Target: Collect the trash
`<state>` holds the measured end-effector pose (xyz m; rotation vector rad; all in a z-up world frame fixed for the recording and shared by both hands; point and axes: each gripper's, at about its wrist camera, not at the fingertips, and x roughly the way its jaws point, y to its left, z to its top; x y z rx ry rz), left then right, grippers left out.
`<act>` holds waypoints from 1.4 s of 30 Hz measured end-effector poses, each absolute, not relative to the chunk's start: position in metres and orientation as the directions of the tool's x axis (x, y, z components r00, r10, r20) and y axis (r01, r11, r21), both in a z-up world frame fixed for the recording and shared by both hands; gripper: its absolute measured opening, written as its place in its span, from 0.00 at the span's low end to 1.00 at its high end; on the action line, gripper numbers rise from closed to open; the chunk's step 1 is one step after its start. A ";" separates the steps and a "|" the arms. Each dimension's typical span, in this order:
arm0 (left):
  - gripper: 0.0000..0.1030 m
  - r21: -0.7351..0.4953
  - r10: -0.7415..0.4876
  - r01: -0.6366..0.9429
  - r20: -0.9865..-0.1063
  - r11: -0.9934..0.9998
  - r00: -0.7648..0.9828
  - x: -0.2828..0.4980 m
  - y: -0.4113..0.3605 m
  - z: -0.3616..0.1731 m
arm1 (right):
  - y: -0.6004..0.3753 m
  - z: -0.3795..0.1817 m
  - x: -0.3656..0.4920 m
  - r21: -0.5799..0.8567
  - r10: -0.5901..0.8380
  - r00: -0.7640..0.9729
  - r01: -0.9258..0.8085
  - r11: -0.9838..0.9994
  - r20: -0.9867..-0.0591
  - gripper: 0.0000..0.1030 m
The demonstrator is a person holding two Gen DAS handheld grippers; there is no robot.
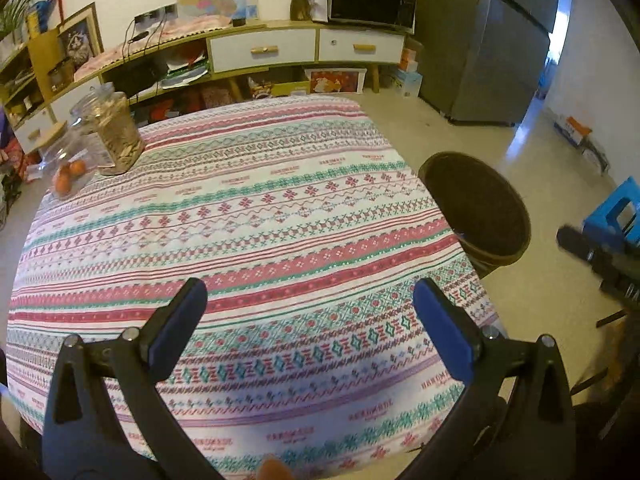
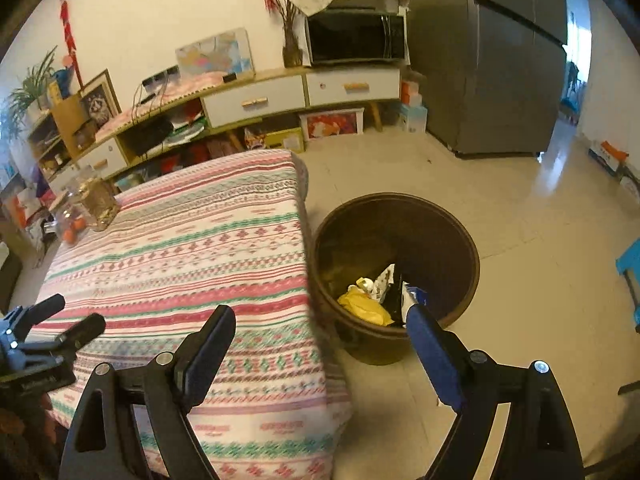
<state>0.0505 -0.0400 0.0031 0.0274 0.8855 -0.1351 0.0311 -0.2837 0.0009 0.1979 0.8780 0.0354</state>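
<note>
A round brown trash bin [image 2: 400,216] stands on the floor just off the table's right edge. In it lie a yellow wrapper [image 2: 362,308] and white and dark scraps [image 2: 384,280]. My right gripper [image 2: 320,314] hangs open above the bin's near rim and the table edge, with nothing between its blue pads. My left gripper [image 1: 310,286] is open over the patterned tablecloth [image 1: 280,200], also holding nothing. It shows again as the left gripper [image 2: 70,316] at the lower left of the right wrist view. The bin [image 1: 476,168] appears to the right in the left wrist view.
A glass jar [image 1: 116,132] and a clear container of oranges [image 1: 70,172] sit at the table's far left corner. A blue stool [image 1: 616,212] stands on the floor right of the bin. A sideboard [image 1: 260,48] and a grey fridge [image 2: 500,60] line the back.
</note>
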 end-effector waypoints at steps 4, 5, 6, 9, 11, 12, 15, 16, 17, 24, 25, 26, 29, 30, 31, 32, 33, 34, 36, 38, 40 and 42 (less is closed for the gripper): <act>0.99 -0.002 -0.075 0.107 -0.732 0.994 0.677 0.035 -0.027 0.015 | -0.278 0.006 0.013 0.173 0.091 0.671 0.057 0.983 -0.736 0.87; 0.99 0.013 -0.060 0.100 -0.724 0.995 0.688 0.031 -0.026 0.017 | -0.276 0.008 0.010 0.156 0.076 0.683 0.056 0.986 -0.726 0.87; 0.99 0.028 -0.045 0.093 -0.716 0.995 0.697 0.026 -0.025 0.018 | -0.274 0.011 0.007 0.137 0.060 0.696 0.055 0.989 -0.715 0.87; 0.99 0.041 -0.027 0.077 -0.695 0.996 0.719 0.013 -0.022 0.021 | -0.268 0.019 0.001 0.103 0.044 0.722 0.038 0.994 -0.690 0.88; 0.99 0.038 -0.019 0.060 -0.677 0.997 0.735 0.006 -0.020 0.023 | -0.263 0.024 -0.002 0.083 0.036 0.738 0.027 0.996 -0.673 0.88; 0.99 0.036 -0.014 0.052 -0.670 0.998 0.742 0.003 -0.019 0.024 | -0.261 0.025 -0.003 0.075 0.034 0.746 0.022 0.997 -0.665 0.89; 0.99 0.019 0.004 0.012 -0.645 1.000 0.764 -0.002 -0.015 0.025 | -0.252 0.031 -0.004 0.050 0.031 0.766 0.002 0.999 -0.642 0.89; 0.99 0.009 0.009 -0.005 -0.640 1.000 0.769 -0.002 -0.012 0.026 | -0.250 0.032 -0.003 0.047 0.035 0.772 -0.006 0.999 -0.634 0.89; 0.99 -0.003 0.011 -0.016 -0.638 1.000 0.770 -0.003 -0.010 0.026 | -0.247 0.032 -0.003 0.045 0.040 0.777 -0.015 0.999 -0.628 0.89; 0.99 -0.045 -0.008 -0.027 -0.637 0.999 0.771 -0.002 -0.008 0.025 | -0.236 0.030 -0.002 0.013 0.040 0.783 -0.041 0.999 -0.620 0.90; 0.99 -0.045 -0.008 -0.027 -0.638 0.999 0.770 -0.001 -0.009 0.025 | -0.236 0.030 -0.002 0.009 0.037 0.784 -0.040 0.999 -0.619 0.90; 0.99 -0.046 -0.010 -0.026 -0.639 0.999 0.769 -0.001 -0.009 0.024 | -0.236 0.030 -0.003 0.006 0.032 0.785 -0.036 0.999 -0.618 0.90; 0.99 -0.046 -0.017 -0.017 -0.644 0.999 0.764 -0.001 -0.011 0.023 | -0.239 0.030 -0.005 0.010 0.031 0.791 -0.032 0.999 -0.611 0.90; 0.99 -0.044 -0.019 -0.012 -0.645 0.999 0.764 -0.002 -0.012 0.023 | -0.239 0.031 -0.005 0.011 0.030 0.793 -0.030 0.999 -0.609 0.90; 0.99 -0.042 -0.019 -0.010 -0.644 0.999 0.765 -0.003 -0.013 0.023 | -0.240 0.031 -0.006 0.011 0.028 0.794 -0.028 1.000 -0.607 0.90; 0.99 -0.040 -0.019 -0.008 -0.641 0.999 0.767 -0.004 -0.014 0.023 | -0.241 0.031 -0.006 0.009 0.025 0.795 -0.025 1.000 -0.606 0.90; 0.99 -0.037 -0.019 -0.006 -0.641 0.999 0.768 -0.004 -0.015 0.023 | -0.240 0.032 -0.007 0.007 0.022 0.796 -0.023 1.000 -0.605 0.90; 0.99 -0.034 -0.017 -0.006 -0.640 0.999 0.768 -0.005 -0.016 0.023 | -0.241 0.032 -0.007 0.007 0.021 0.797 -0.022 1.000 -0.604 0.90; 0.99 -0.030 -0.014 -0.006 -0.640 1.000 0.768 -0.006 -0.017 0.023 | -0.241 0.032 -0.008 0.010 0.025 0.797 -0.024 1.000 -0.604 0.90; 0.99 -0.027 -0.013 -0.006 -0.643 1.000 0.766 -0.006 -0.019 0.022 | -0.240 0.033 -0.009 0.007 0.026 0.797 -0.027 1.000 -0.604 0.91; 0.99 -0.025 -0.010 -0.008 -0.643 1.000 0.766 -0.007 -0.020 0.022 | -0.240 0.033 -0.009 0.004 0.026 0.798 -0.030 1.000 -0.602 0.91; 0.99 -0.023 -0.009 -0.007 -0.642 1.000 0.766 -0.006 -0.020 0.023 | -0.239 0.033 -0.009 0.002 0.027 0.797 -0.032 0.999 -0.603 0.91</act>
